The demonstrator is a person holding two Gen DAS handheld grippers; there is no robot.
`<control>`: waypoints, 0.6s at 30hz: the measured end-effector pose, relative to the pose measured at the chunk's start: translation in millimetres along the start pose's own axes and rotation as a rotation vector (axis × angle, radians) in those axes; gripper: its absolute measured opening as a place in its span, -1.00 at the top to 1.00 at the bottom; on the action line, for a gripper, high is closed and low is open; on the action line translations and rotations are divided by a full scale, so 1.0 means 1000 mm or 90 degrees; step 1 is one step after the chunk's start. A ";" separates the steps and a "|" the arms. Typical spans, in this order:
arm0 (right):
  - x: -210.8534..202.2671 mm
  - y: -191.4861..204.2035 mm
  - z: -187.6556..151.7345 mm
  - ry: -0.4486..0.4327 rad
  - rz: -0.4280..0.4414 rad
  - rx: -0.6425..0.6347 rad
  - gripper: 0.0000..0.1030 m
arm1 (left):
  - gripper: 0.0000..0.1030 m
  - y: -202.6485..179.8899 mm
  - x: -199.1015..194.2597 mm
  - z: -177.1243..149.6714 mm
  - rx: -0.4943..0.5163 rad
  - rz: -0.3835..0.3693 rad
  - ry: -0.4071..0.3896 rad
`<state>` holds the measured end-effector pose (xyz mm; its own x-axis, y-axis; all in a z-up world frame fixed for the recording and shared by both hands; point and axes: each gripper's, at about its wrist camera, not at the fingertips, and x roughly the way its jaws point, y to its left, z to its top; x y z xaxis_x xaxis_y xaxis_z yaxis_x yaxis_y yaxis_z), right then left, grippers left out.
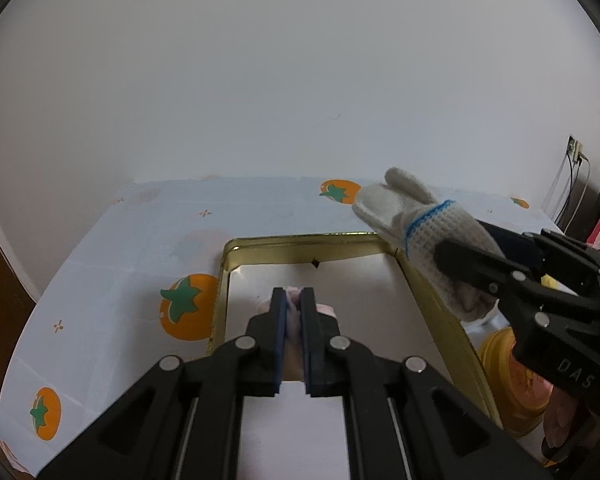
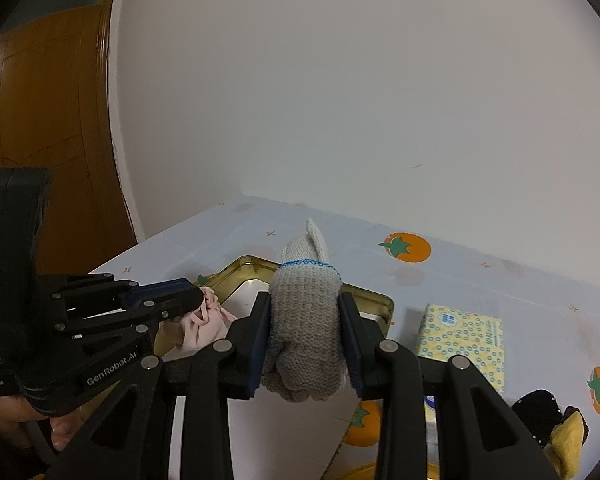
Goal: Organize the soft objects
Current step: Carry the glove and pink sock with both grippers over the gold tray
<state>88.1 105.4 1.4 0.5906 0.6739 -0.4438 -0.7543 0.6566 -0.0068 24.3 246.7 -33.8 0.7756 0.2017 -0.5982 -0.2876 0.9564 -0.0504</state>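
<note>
A gold tin box [image 1: 224,264] with a pale floor lies open on the table; its rim also shows in the right wrist view [image 2: 380,300]. My left gripper [image 1: 294,296] is shut on a pink soft cloth [image 1: 326,310] and holds it over the tin; the cloth also shows in the right wrist view [image 2: 206,324]. My right gripper [image 2: 304,312] is shut on a rolled white knit glove [image 2: 306,332] with a blue band. In the left wrist view the glove [image 1: 412,216] hangs above the tin's right rim.
The table has a light blue cloth [image 1: 140,232] with orange persimmon prints. A yellow patterned tissue box [image 2: 464,340] lies right of the tin. A black and yellow soft item [image 2: 556,424] lies at the right. A yellow round object [image 1: 508,380] sits beside the tin. White wall behind.
</note>
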 end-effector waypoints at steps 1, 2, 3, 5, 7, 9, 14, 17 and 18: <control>0.003 0.001 -0.001 0.002 0.001 0.000 0.30 | 0.92 0.000 0.001 0.000 0.001 0.000 0.002; 0.004 0.002 -0.001 0.003 0.001 -0.001 0.30 | 0.92 0.000 0.001 0.000 0.002 0.000 0.004; 0.006 0.003 -0.001 0.006 0.001 -0.001 0.30 | 0.92 0.000 0.001 0.000 0.004 0.000 0.005; 0.011 0.003 -0.002 0.010 0.000 -0.002 0.30 | 0.92 0.000 0.003 0.000 0.006 0.000 0.009; 0.015 0.003 -0.002 0.016 0.000 -0.003 0.30 | 0.92 0.000 0.004 0.000 0.006 -0.002 0.013; 0.020 0.004 -0.001 0.022 0.002 -0.001 0.30 | 0.92 0.001 0.006 0.000 0.007 -0.005 0.019; 0.032 0.006 0.002 0.047 -0.005 -0.007 0.30 | 0.92 0.002 0.008 0.003 0.003 -0.017 0.031; 0.041 0.006 0.002 0.071 -0.010 -0.005 0.30 | 0.92 0.003 0.009 0.004 0.005 -0.023 0.040; 0.044 0.006 0.002 0.075 -0.007 -0.002 0.30 | 0.92 0.003 0.010 0.004 0.004 -0.026 0.046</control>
<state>110.4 139.5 -16.4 0.5612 0.6223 -0.5457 -0.7488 0.6627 -0.0144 33.2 252.8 -36.7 0.7442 0.1469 -0.6516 -0.2525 0.9650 -0.0708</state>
